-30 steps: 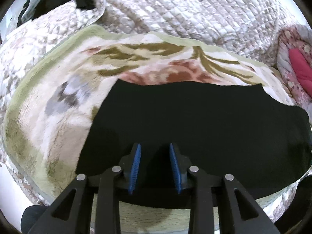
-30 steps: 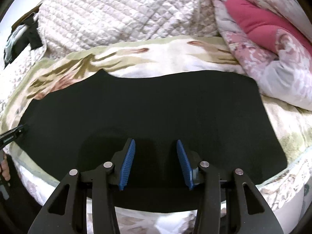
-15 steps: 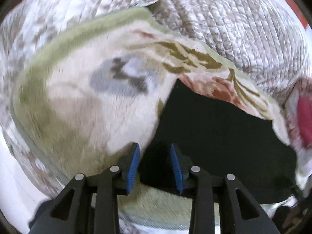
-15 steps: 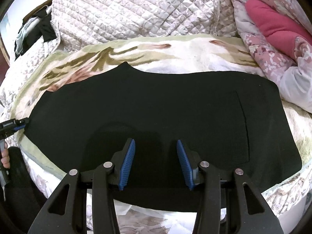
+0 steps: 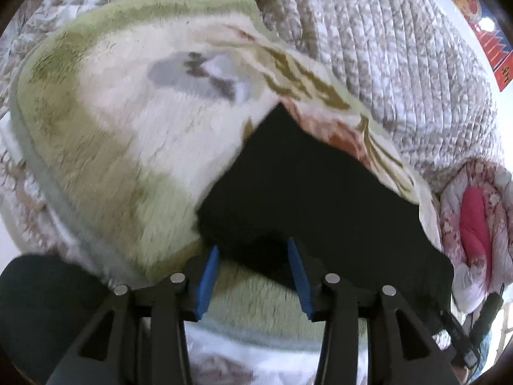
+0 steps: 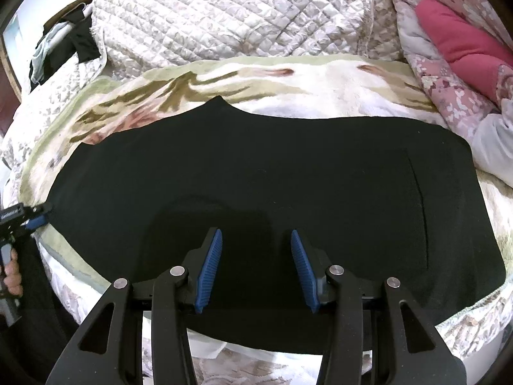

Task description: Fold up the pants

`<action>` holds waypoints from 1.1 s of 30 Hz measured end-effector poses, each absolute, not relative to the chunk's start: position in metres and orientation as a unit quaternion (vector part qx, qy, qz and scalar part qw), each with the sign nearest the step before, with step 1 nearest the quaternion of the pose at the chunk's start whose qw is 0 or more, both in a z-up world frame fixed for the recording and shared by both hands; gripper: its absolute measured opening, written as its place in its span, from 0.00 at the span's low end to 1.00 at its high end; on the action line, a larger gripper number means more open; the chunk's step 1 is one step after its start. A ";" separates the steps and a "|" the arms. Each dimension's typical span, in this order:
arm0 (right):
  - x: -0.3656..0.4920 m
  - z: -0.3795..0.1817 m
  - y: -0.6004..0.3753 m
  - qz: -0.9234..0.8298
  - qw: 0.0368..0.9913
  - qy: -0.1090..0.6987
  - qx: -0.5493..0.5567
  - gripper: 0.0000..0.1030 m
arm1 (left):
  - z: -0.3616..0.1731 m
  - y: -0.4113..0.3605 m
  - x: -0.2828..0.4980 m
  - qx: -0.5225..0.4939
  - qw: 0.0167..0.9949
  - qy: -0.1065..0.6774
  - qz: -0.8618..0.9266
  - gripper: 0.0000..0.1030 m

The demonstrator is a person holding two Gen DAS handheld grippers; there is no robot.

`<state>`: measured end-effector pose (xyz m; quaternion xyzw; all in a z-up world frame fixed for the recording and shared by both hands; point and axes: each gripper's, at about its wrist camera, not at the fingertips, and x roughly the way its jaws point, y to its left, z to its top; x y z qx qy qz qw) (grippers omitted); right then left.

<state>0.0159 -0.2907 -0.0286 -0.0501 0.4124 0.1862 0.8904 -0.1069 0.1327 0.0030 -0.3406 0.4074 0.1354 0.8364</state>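
The black pants [image 6: 272, 173] lie flat across a plush floral blanket [image 6: 320, 86], folded lengthwise, with a pocket seam at the right. My right gripper [image 6: 256, 253] is open and empty above the pants' near edge, around the middle. My left gripper [image 5: 253, 264] is open and empty at the pants' left end [image 5: 288, 192], its blue pads astride the near corner of the cloth. It also shows at the far left of the right wrist view [image 6: 35, 216], touching that end.
A quilted bedspread [image 6: 224, 16] covers the bed behind the blanket. A pink floral duvet with a red pillow [image 6: 461, 45] is piled at the right. Dark clothes [image 6: 70, 45] hang at the back left. The bed's front edge runs just below the pants.
My left gripper has swung left from over the middle of the pants to their left end. My right gripper has drawn back slightly, showing more of the pants. Both stay open.
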 end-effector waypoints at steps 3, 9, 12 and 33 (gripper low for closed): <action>0.016 -0.028 -0.292 0.185 0.891 0.412 -0.048 0.44 | 0.003 0.134 -0.098 -0.326 0.849 0.391 0.139 0.42; 0.016 -0.023 -0.299 0.185 0.895 0.404 -0.035 0.44 | 0.015 0.131 -0.083 -0.306 0.860 0.388 0.126 0.06; 0.016 -0.021 -0.304 0.186 0.897 0.400 -0.022 0.44 | 0.040 0.117 -0.072 -0.279 0.881 0.371 0.092 0.06; 0.008 -0.017 -0.376 0.165 0.900 0.394 0.082 0.44 | 0.004 -0.124 0.012 -0.138 0.843 0.467 -0.229 0.07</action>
